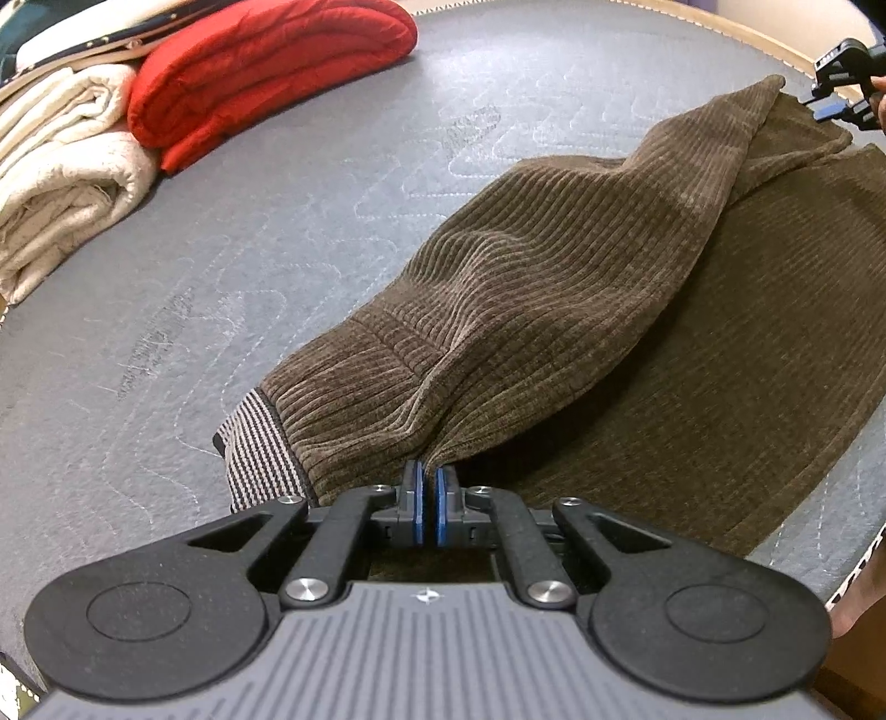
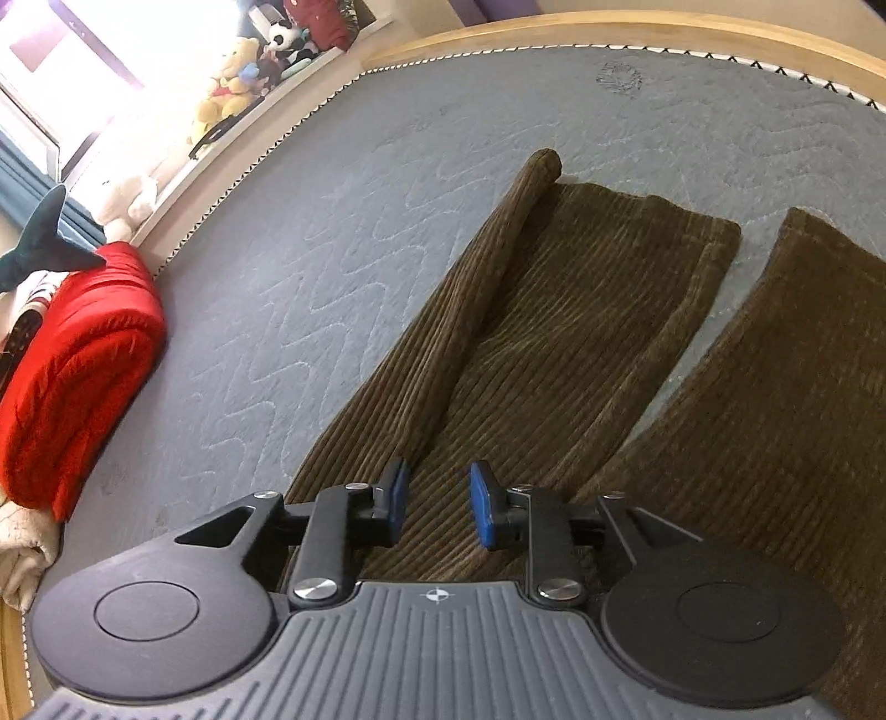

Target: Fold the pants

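Observation:
Brown corduroy pants lie spread on a grey quilted mattress. My left gripper is shut on a pinch of the cloth near the waistband, beside its striped lining, and the cloth rises in a ridge from there. In the right wrist view both legs run away from me: the left leg has one long edge flipped over on itself, and the right leg lies flat. My right gripper hovers open above the left leg with nothing between its pads. It also shows at the far end of the cloth, as the right gripper.
A folded red blanket and cream towels sit at the mattress's far left. The wooden bed frame rims the mattress. Plush toys line a sill by the window. Bare mattress lies between the pants and the blanket.

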### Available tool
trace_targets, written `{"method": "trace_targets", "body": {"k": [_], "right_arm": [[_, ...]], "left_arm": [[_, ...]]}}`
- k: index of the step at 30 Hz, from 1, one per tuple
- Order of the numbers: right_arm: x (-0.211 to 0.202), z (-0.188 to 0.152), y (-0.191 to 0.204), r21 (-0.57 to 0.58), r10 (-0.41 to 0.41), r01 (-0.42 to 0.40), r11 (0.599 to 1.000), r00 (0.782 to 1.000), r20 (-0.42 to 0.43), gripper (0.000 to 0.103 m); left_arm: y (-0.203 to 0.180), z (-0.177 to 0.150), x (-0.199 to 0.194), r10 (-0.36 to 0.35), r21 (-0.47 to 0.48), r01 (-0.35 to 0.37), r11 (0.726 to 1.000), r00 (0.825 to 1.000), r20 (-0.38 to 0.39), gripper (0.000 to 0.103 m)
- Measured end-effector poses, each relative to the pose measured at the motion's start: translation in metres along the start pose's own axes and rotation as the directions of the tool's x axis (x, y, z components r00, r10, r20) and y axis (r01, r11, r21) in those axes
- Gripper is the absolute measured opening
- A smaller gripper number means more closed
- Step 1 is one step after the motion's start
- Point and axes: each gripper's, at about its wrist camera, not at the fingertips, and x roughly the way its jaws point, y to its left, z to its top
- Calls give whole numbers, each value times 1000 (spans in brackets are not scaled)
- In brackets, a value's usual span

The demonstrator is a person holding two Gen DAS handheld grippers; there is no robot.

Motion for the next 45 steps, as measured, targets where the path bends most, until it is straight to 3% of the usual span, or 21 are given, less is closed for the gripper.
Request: {"method": "trace_targets", "body": {"k": [3, 4, 6, 8, 12, 18, 21, 23, 26, 34, 40, 42, 45], "right_arm": [[18, 1, 3, -16, -2, 2, 1000, 1000, -18, 27], [23, 2, 4, -14, -1, 1, 1000, 1000, -24, 30], [37, 4, 4, 3, 5, -4, 1000, 999, -42, 38], [50, 5, 4, 15, 5, -4, 1000, 998, -59, 44], [73, 6, 9, 21, -18, 20, 1000, 996, -89, 44], [85, 6, 20, 17, -33, 34, 999, 998, -61, 45], [82, 5, 28, -6, -7, 6, 1000, 999, -49, 3], [72, 6, 35, -38, -8, 7, 999, 1000, -7, 3], [53, 9, 43, -63, 11, -9, 998, 999, 38, 2], [-20, 12, 39, -69, 20, -13, 998, 995, 101, 1], [-99, -11, 30, -96, -19, 33, 995, 990, 140, 1], [-125, -28, 24, -118, -55, 71, 990, 989, 136, 1], [-151, -62, 4, -116, -136, 147, 982, 985, 102, 1]], "left_arm": [[-2, 3, 7, -7, 16, 7, 1000, 1000, -24, 15], [-3, 3, 10, -9, 25, 9, 1000, 999, -37, 23], [-6, 3, 15, -13, 39, 14, 999, 999, -47, 28], [-10, 4, 19, -23, 57, 26, 998, 998, -55, 43], [-18, 6, 25, -21, 99, 28, 995, 997, -69, 52], [-14, 12, 32, -29, 76, 35, 997, 997, -77, 50], [-9, 12, 32, -30, 59, 35, 998, 997, -76, 27], [-5, 13, 32, -22, 63, 27, 998, 997, -76, 13], [3, 14, 29, -29, 53, 32, 998, 998, -61, 9], [21, 9, -3, -2, 3, 2, 1000, 999, 32, 7], [38, -5, -33, 43, 15, -44, 999, 995, 94, 7], [39, -12, -37, 56, 36, -59, 998, 995, 80, 7], [39, -24, -32, 35, 61, -35, 997, 999, -6, 7]]}}
